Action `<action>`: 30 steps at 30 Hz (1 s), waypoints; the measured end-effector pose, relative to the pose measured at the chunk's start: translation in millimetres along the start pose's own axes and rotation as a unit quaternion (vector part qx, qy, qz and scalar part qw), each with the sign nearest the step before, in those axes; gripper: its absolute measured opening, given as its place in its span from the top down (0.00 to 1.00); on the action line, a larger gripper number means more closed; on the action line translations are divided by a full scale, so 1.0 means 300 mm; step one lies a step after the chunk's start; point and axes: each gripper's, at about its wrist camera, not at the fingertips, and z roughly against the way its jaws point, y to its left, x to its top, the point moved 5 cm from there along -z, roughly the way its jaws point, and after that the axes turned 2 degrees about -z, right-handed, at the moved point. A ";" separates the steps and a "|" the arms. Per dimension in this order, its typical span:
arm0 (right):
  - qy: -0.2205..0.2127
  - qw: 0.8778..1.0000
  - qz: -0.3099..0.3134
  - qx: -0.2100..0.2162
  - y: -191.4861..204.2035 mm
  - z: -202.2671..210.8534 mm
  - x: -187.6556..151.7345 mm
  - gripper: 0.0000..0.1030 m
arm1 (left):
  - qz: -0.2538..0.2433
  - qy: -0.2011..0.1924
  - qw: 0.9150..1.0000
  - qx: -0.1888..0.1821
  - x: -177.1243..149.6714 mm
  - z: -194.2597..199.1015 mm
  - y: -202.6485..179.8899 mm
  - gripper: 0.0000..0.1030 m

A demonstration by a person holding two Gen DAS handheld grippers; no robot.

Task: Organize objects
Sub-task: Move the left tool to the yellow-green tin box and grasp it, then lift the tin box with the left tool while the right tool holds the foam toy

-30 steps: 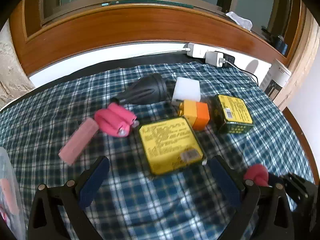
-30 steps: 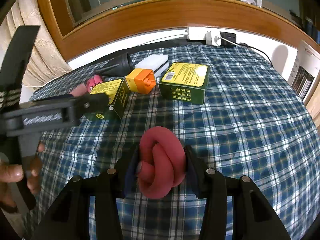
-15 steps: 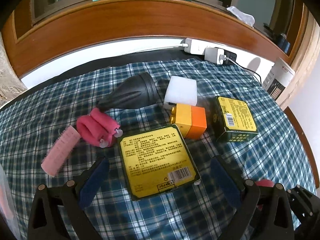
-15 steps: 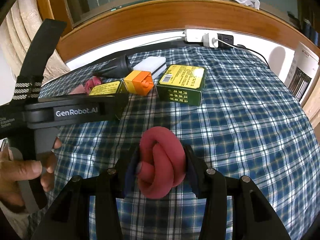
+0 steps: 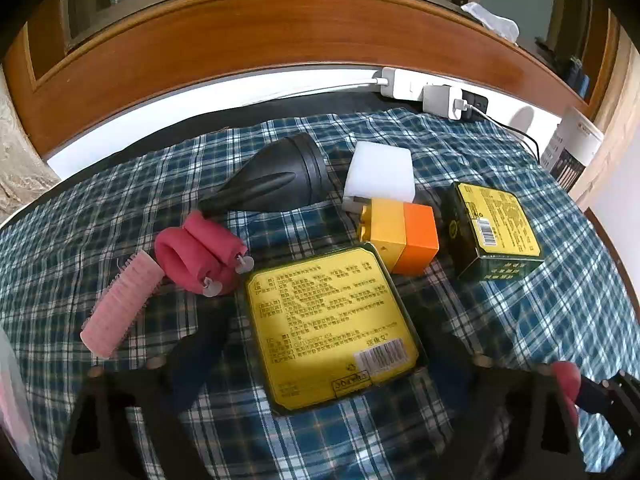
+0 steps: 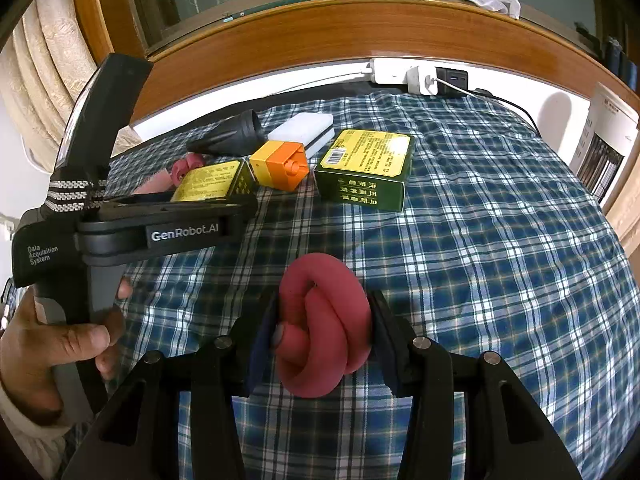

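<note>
Nearest, right gripper (image 6: 318, 334) clamped on a knotted red foam roller (image 6: 322, 326) above the plaid cloth (image 6: 480, 248); left gripper (image 5: 320, 354) spread wide, straddling a flat yellow-topped tin (image 5: 332, 322) (fingers dim, apparently not touching); beyond, pink bristled roller (image 5: 120, 302), folded red roller (image 5: 200, 254), orange block (image 5: 400, 236), black cone (image 5: 276, 182), white sponge (image 5: 380, 172).

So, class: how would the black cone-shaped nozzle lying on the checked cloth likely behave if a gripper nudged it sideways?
The black nozzle lies on its rounded side, so it would probably roll, curving towards its narrow tip. It looks like hollow plastic, likely light. The checked cloth may slow it.
</note>
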 end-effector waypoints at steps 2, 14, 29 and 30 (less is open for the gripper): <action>0.000 1.000 0.000 0.000 0.002 0.000 0.000 0.54 | -0.002 0.002 1.000 -0.002 -0.003 -0.003 0.000 0.23; -0.002 1.000 -0.001 0.001 0.002 -0.002 0.003 0.54 | -0.017 -0.027 0.999 0.011 -0.019 0.048 -0.006 0.27; -0.008 1.000 -0.009 0.024 0.010 0.004 0.004 0.54 | -0.024 -0.059 0.998 0.020 -0.067 0.167 0.003 0.30; -0.008 1.000 -0.011 0.027 0.012 0.004 0.004 0.54 | -0.024 -0.062 0.998 0.021 -0.070 0.177 0.005 0.30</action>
